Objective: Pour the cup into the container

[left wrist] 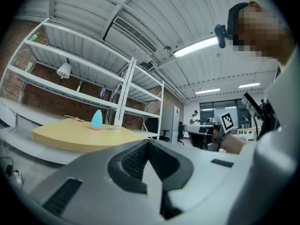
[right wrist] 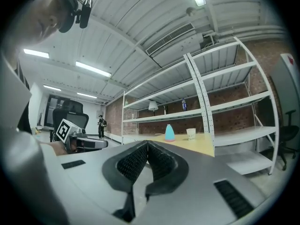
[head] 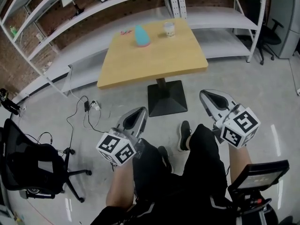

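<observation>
On the far side of a square wooden table (head: 154, 60) stand a teal cone-shaped container (head: 142, 36) and, to its right, a white cup (head: 169, 29). Both grippers hang low over the person's knees, well short of the table. My left gripper (head: 142, 109) has its jaws pressed together with nothing between them. My right gripper (head: 205, 93) is shut and empty too. The right gripper view shows the closed jaws (right wrist: 147, 144) with the container (right wrist: 169, 132) and the cup (right wrist: 191, 134) far beyond them. In the left gripper view the container (left wrist: 96, 120) stands on the table beyond the shut jaws (left wrist: 149, 142).
White metal shelving (head: 93, 13) runs behind the table. The table's black pedestal base (head: 166, 97) sits on the concrete floor. Cables and a power strip (head: 90, 107) lie at the left, beside a black office chair (head: 33, 168). Another chair (head: 269, 36) stands at the far right.
</observation>
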The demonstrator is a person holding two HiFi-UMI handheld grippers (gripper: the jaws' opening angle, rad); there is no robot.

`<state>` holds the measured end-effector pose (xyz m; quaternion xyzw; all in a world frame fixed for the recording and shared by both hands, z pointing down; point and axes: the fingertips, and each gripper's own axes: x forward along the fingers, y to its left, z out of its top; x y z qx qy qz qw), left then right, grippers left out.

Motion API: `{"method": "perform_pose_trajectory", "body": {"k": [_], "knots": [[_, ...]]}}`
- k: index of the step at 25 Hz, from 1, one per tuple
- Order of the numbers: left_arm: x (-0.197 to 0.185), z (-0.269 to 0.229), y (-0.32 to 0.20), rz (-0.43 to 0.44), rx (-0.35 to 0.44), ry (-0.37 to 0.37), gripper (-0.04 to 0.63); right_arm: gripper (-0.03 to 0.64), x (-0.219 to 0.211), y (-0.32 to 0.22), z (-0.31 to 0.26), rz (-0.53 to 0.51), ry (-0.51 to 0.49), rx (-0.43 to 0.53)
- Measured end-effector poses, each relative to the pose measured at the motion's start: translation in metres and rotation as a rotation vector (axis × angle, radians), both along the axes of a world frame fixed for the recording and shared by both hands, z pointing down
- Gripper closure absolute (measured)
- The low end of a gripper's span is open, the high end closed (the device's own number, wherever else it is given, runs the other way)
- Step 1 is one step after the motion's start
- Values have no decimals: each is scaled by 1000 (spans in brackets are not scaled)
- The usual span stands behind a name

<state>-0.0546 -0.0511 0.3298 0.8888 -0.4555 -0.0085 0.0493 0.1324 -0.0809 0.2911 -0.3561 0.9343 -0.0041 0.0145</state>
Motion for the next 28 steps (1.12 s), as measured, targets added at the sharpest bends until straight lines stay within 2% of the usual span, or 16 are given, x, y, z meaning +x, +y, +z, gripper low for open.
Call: {"method": "perform_pose_trajectory", "body": {"k": [4,9,14,18,22,28], "knots": [[-15,-7,-31,-15,9,-8,603,617,-12,-33,-2,8,-19,-7],[-22,-13,-70,20,13,-38,603,617,-18,-78,-7,37,-27,-8],[-35,-28,-118,9,35,-20,604,617,-23,-130,-17,67,-43,0],[-54,-34,-154,22,54,-33,603,617,-41,-163,-19,71,-50,-6],[-75,-42,-192,-4,50,-6,603,617,-53,-202,-22,94,-66,-29],[-102,-58,-257,-18,63,-11,604,615,-68,-267,-34,139,-97,-36]]}}
